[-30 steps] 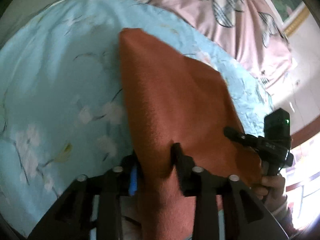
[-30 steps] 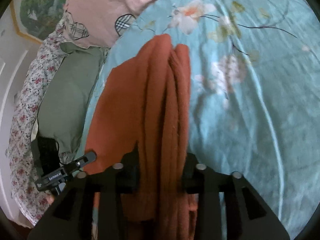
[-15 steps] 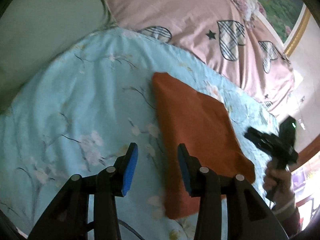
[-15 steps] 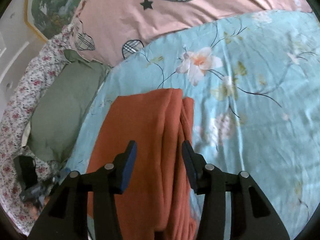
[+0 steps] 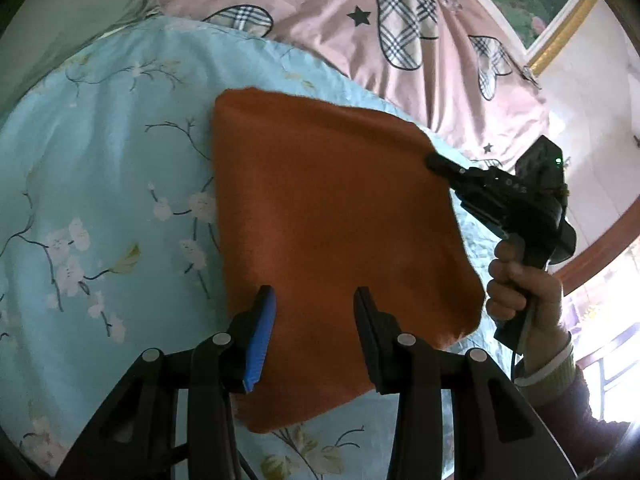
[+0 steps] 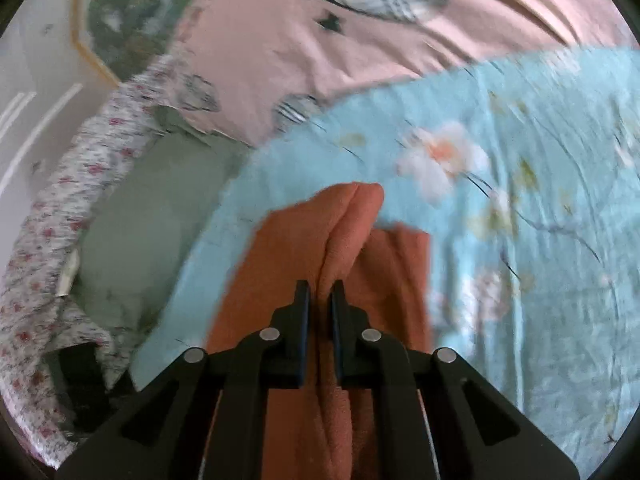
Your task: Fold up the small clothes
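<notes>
Pinching a ridge of the folded rust-orange garment (image 6: 348, 236) in my right fingers (image 6: 320, 292), just closed on it, I hold my left fingers (image 5: 314, 300) open over its 6 o'clock edge on the bed (image 5: 100, 184).

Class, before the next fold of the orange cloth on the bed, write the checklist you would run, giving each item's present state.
1. Right gripper gripping the orange cloth: ok, its jaws have just closed on a raised fold.
2. Left gripper free: ok, jaws open, nothing pinched.
3. Cloth lying flat elsewhere: ok in the left wrist view.
4. Blue floral sheet bare beside the cloth: ok.
5. Number of layers pinched: cannot tell.
</notes>
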`<control>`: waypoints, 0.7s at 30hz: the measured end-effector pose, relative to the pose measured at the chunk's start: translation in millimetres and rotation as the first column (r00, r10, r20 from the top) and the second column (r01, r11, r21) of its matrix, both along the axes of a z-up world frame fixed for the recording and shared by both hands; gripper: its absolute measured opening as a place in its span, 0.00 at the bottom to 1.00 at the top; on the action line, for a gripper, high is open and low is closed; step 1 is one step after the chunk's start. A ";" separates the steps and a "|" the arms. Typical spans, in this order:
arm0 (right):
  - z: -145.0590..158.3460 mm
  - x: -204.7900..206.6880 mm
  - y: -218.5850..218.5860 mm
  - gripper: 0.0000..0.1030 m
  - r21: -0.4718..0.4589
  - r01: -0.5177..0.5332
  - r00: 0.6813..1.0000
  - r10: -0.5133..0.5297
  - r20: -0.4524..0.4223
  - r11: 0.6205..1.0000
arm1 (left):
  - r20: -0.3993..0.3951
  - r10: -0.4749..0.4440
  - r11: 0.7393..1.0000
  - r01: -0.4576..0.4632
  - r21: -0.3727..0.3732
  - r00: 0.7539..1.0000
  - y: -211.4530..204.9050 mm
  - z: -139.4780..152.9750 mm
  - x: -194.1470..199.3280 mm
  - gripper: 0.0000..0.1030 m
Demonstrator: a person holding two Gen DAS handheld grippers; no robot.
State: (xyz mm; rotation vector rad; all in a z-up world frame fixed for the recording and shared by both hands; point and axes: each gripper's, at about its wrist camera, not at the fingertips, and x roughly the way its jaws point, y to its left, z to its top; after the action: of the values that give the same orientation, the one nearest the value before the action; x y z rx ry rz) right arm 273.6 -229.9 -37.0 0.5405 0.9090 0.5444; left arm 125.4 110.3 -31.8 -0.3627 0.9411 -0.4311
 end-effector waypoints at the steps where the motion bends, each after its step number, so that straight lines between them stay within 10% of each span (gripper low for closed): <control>1: -7.1 2.1 -2.0 0.11 0.012 0.009 1.000 -0.009 -0.022 1.000 | -0.001 -0.007 1.000 0.007 0.004 1.000 -2.2 -0.8 -1.4 0.39; 21: -40.5 1.9 -11.0 0.12 -0.101 0.078 0.990 -0.088 -0.106 0.992 | -0.065 -0.100 0.994 0.102 0.029 0.993 -24.8 -33.2 0.9 0.38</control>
State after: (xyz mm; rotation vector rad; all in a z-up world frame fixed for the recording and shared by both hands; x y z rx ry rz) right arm 275.5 -240.9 -77.5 0.5221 1.0076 0.3962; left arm 126.3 85.6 -65.0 -0.3015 1.0306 -0.4987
